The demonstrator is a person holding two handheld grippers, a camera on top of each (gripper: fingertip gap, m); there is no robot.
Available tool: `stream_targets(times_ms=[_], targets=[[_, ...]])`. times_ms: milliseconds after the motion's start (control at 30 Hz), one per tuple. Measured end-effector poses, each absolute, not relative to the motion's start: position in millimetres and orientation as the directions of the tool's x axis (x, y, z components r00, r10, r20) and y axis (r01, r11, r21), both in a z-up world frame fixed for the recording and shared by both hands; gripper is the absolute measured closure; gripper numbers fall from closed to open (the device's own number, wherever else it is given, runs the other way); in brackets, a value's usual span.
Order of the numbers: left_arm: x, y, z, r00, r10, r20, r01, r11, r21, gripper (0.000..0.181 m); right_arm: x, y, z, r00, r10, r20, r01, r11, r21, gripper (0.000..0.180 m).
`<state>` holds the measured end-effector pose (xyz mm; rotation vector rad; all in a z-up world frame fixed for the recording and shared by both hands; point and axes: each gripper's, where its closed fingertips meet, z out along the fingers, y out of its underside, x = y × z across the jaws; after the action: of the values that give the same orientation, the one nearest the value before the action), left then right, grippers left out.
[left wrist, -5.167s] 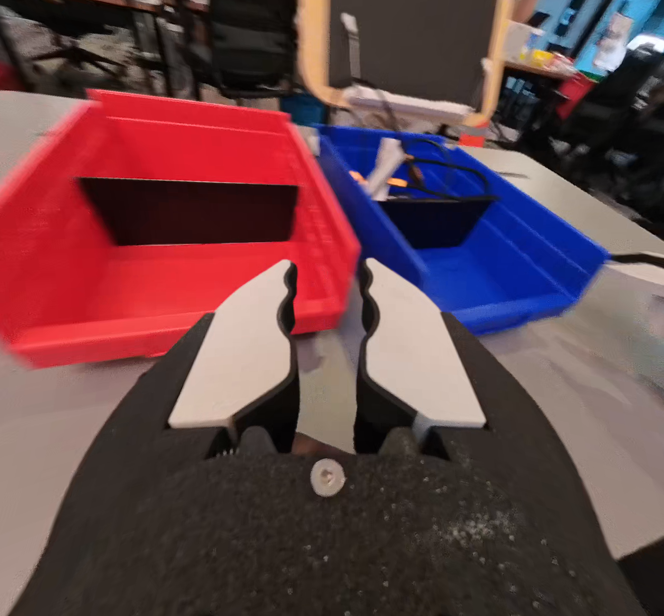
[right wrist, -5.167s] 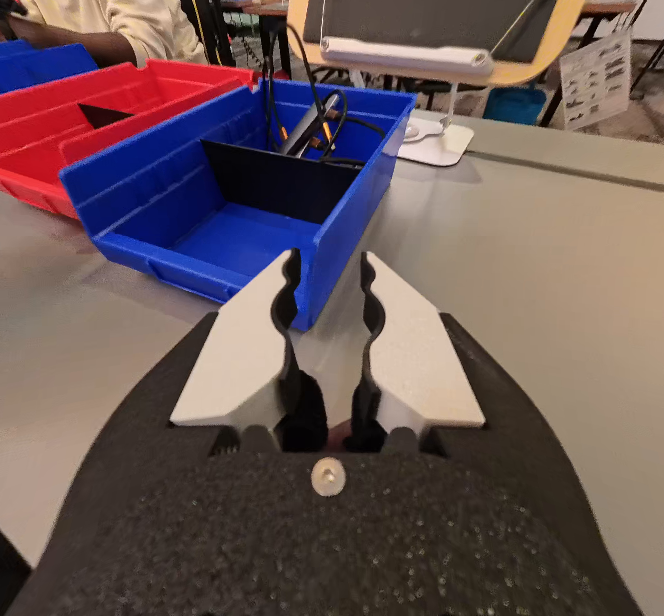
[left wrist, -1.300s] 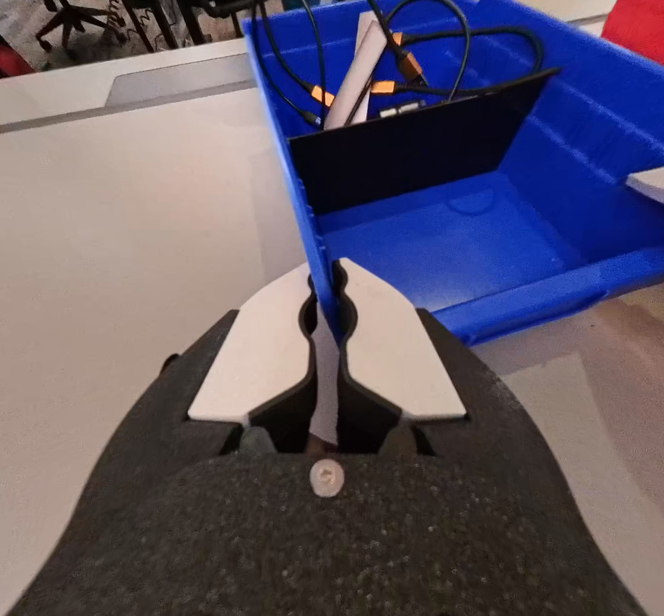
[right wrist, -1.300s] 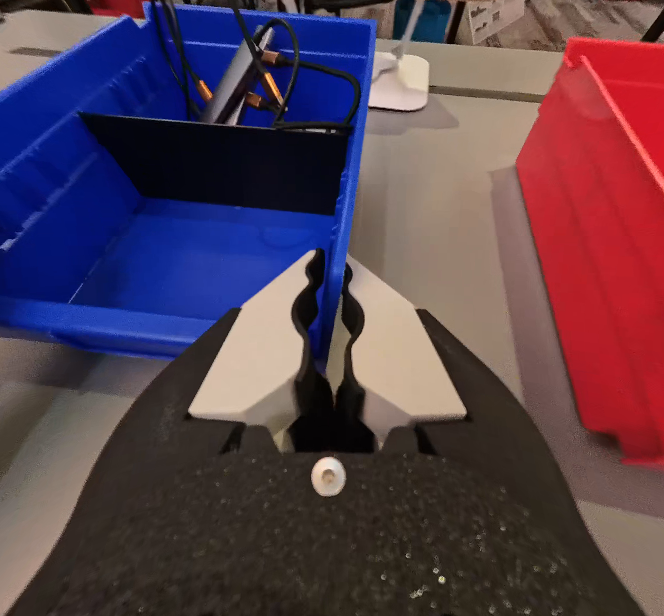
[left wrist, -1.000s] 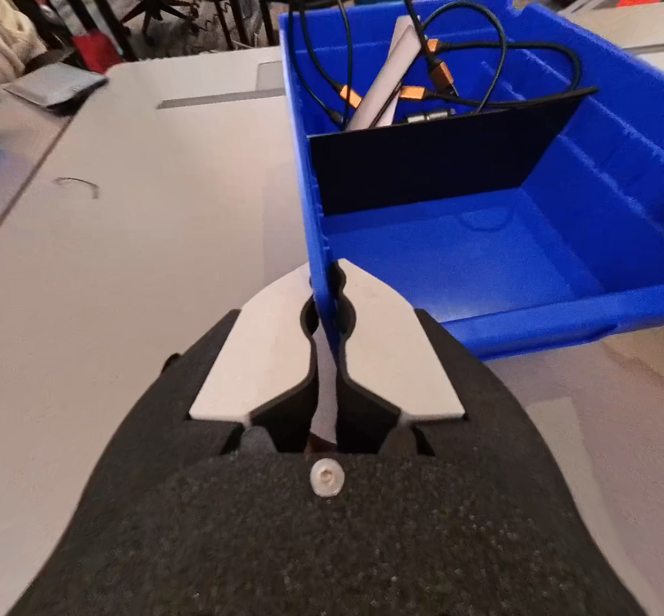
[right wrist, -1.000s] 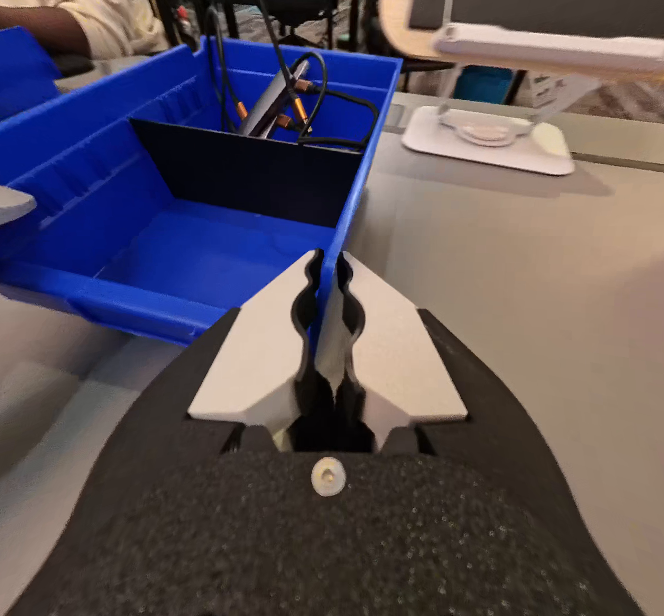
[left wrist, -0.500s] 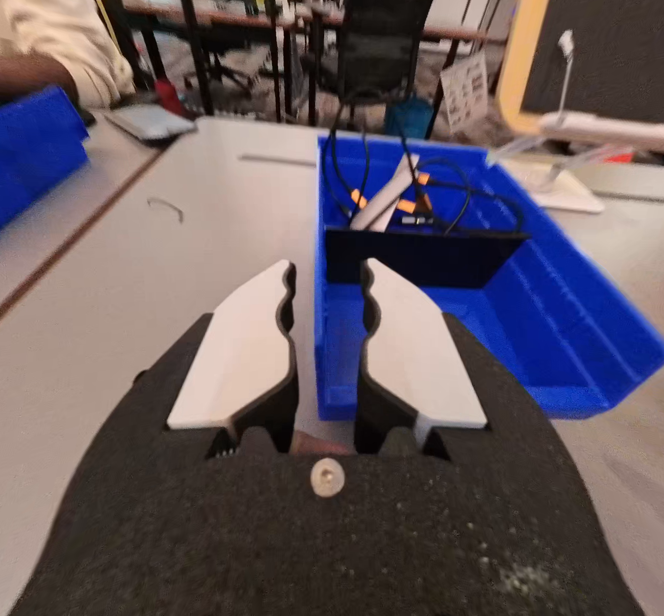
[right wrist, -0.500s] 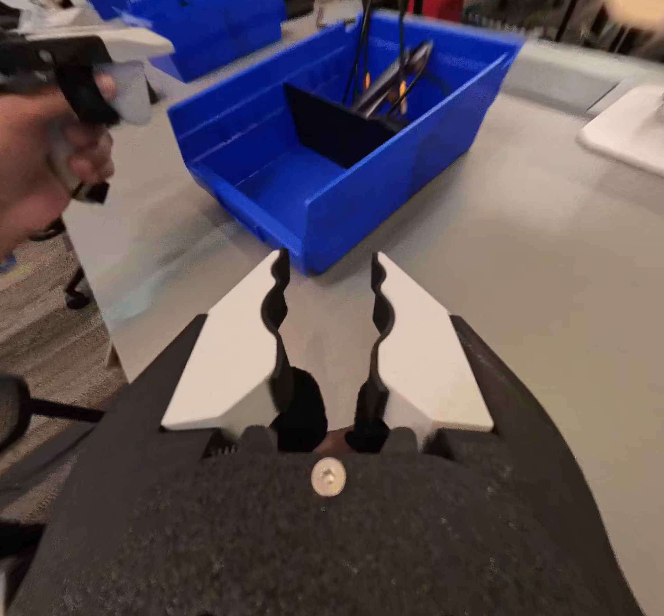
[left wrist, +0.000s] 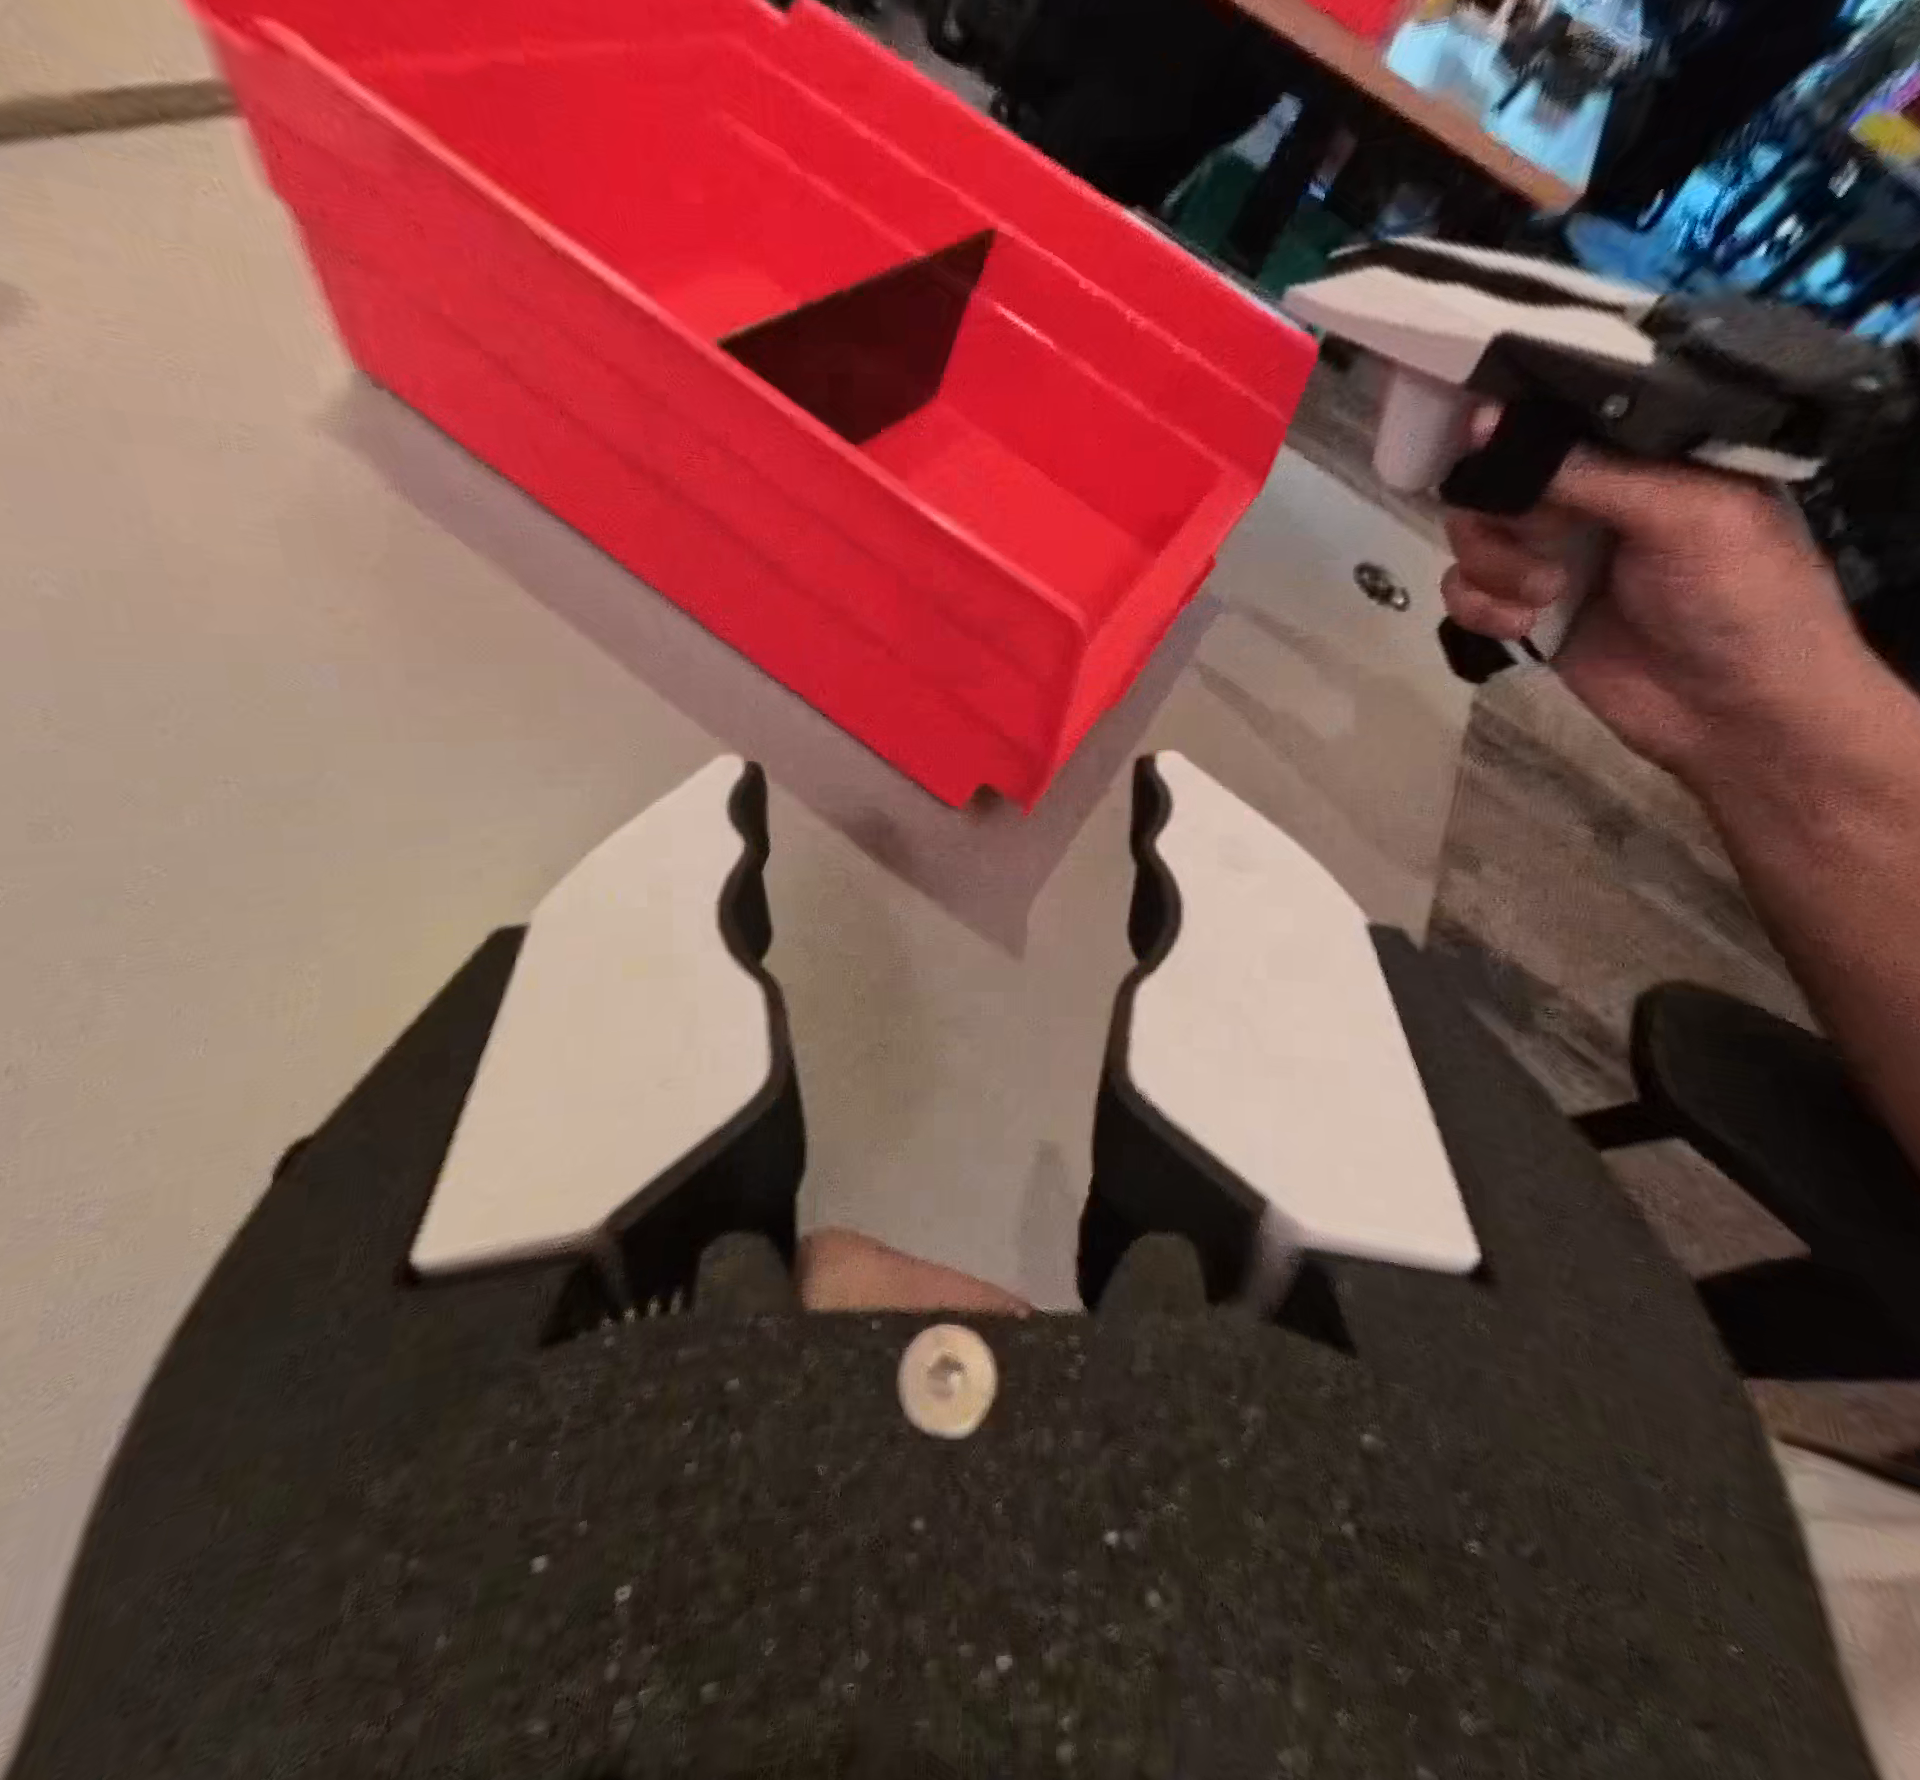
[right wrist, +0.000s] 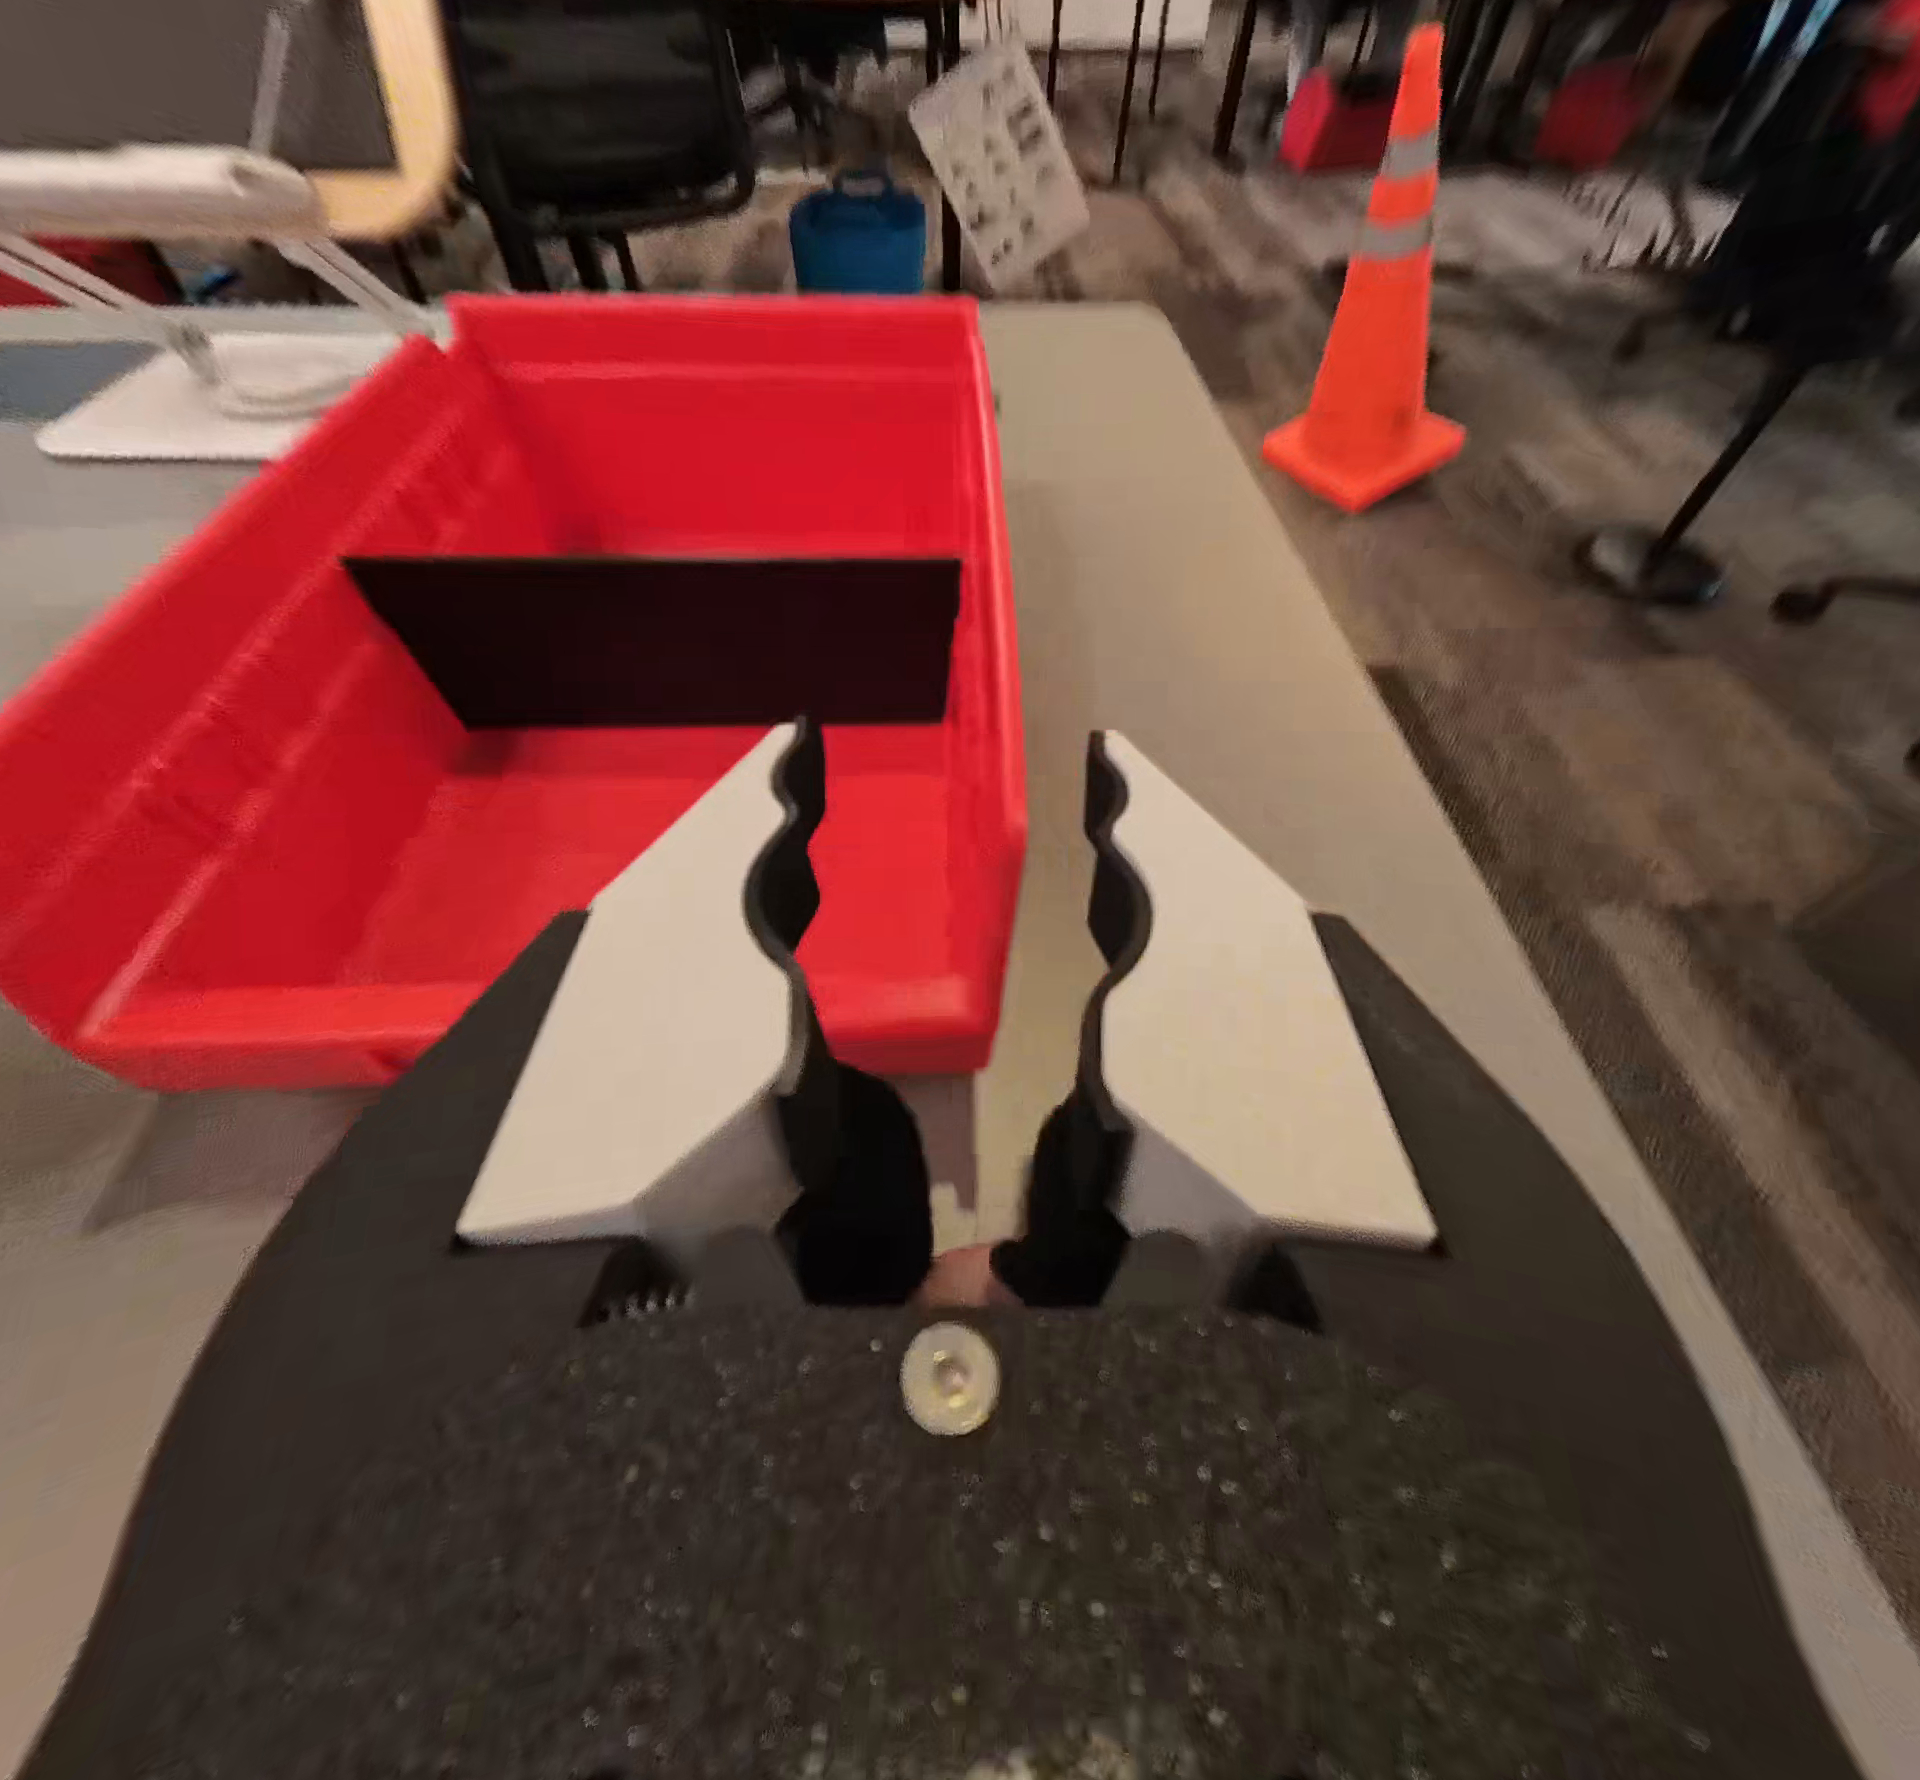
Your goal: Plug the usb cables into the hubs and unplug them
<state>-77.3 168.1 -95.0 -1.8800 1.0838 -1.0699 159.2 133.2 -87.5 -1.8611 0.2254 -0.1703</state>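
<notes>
Left wrist view: left gripper [left wrist: 945,785] fingers apart, empty; red bin [left wrist: 582,276] just beyond the tips, right gripper [left wrist: 1455,359] held off to the right.

Right wrist view: right gripper [right wrist: 951,764] fingers apart, empty, tips over the red bin's [right wrist: 997,587] near right corner. No cables or hubs visible.

Risk: frames blurred; judged liable to clip the bin wall.

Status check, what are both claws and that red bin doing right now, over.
Left claw open, empty. Right claw open, empty, over red bin front corner. No hub or cables in view. Nothing blocking.
</notes>
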Motion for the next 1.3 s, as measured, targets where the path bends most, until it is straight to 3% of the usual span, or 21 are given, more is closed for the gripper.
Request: stream_targets(times_ms=[67,200,267,500,667,800,867,933,1067,1200,1300], targets=[[-39.7,162.0,-105.9,0.278,-0.927,0.253,-0.359,-0.345,-0.867,0.109,167.5,134.3,-112.6,0.966,-0.258,-0.034,-0.122,-0.333,-0.935,0.130],[2.2,158.0,-117.4,0.286,-0.940,0.187,-0.404,-0.296,-0.865,0.097,164.7,144.5,-134.4,0.977,-0.208,-0.043,-0.123,-0.389,-0.913,0.145],[14.0,155.8,-118.8,0.282,-0.941,0.185,-0.411,-0.293,-0.864,0.100,172.7,146.8,-133.4,0.970,-0.240,-0.030,-0.124,-0.385,-0.915,0.130],[32.5,166.3,-118.5,0.289,-0.936,0.202,-0.396,-0.309,-0.865,0.098,191.2,154.4,-132.9,0.965,-0.253,-0.073,-0.166,-0.368,-0.915,0.136],[21.6,176.8,-116.2,0.273,-0.947,0.169,-0.426,-0.277,-0.861,0.106,189.2,154.0,-127.9,0.958,-0.284,-0.050,-0.159,-0.376,-0.913,0.133],[-37.4,181.5,-96.1,0.296,-0.942,0.157,-0.413,-0.274,-0.868,0.107,185.4,126.4,-92.0,0.918,-0.380,0.115,-0.017,-0.327,-0.945,0.131],[-81.9,177.3,-85.8,0.323,-0.933,0.161,-0.379,-0.283,-0.881,0.110,142.7,125.9,-82.7,0.965,-0.253,0.065,-0.015,-0.302,-0.953,0.139],[-132.9,173.9,-81.2,0.375,-0.912,0.165,-0.341,-0.301,-0.891,0.112,65.7,132.3,-80.8,0.994,0.031,-0.102,-0.087,-0.308,-0.948,0.139],[-242.4,179.0,-91.5,0.569,-0.799,0.193,-0.204,-0.365,-0.909,0.117,-92.6,124.5,-88.8,0.768,0.521,-0.371,-0.150,-0.417,-0.896,0.137],[-318.6,174.5,-114.6,0.659,-0.696,0.285,-0.044,-0.415,-0.909,0.118,-160.0,122.5,-102.0,0.614,0.611,-0.500,-0.220,-0.476,-0.851,0.137],[-346.5,181.2,-86.4,0.701,-0.684,0.202,0.009,-0.275,-0.961,0.126,-174.8,124.5,-104.4,0.602,0.649,-0.465,-0.175,-0.461,-0.870,0.138]])
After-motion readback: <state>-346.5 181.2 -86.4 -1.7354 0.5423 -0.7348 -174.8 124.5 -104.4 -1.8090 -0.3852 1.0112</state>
